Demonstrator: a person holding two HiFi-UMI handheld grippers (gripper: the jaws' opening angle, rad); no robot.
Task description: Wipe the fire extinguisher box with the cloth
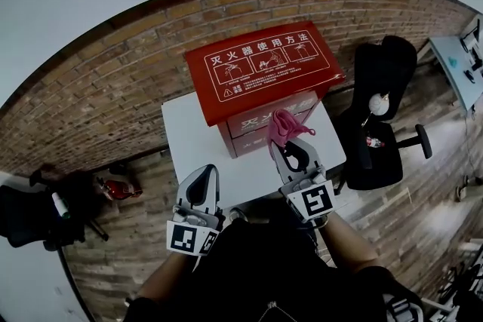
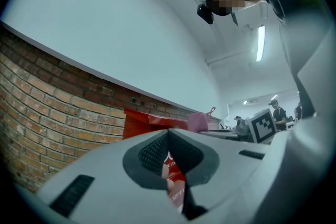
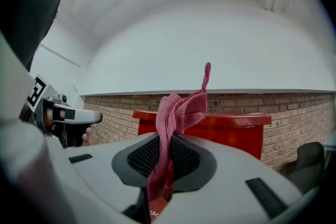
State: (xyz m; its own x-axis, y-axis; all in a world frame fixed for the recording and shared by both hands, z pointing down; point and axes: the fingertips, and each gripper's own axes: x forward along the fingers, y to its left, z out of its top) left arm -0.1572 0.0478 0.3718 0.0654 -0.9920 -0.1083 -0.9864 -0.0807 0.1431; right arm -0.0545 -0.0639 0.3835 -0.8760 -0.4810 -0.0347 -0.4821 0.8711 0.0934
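Person's dark top (image 1: 256,268) fills the bottom of the head view, with a forearm reaching out on each side.

Brick wall (image 1: 113,87) runs behind everything, white wall above it.

White table (image 1: 192,136) stands against the brick.

Red fire extinguisher box (image 1: 260,64) stands on the table at its far side, with its sloped lid facing up. White print and pictograms are on the lid. It also shows red beyond the jaws in both gripper views (image 3: 231,126) (image 2: 142,120).

Black office chair (image 1: 381,94) is to the right of the table, apart from it.

Left gripper (image 1: 205,171) is held low over the near table edge, short of the box. Jaw tips meet (image 2: 168,135), with nothing between them.

Right gripper (image 1: 290,142) is raised in front of the box's front face, jaws clamped on the cloth (image 3: 169,140).

Pink cloth (image 1: 283,124) is bunched above the jaw tips, one thin corner sticking straight up, the tail hanging down between the pads (image 3: 178,110). Cannot tell whether it touches the box.
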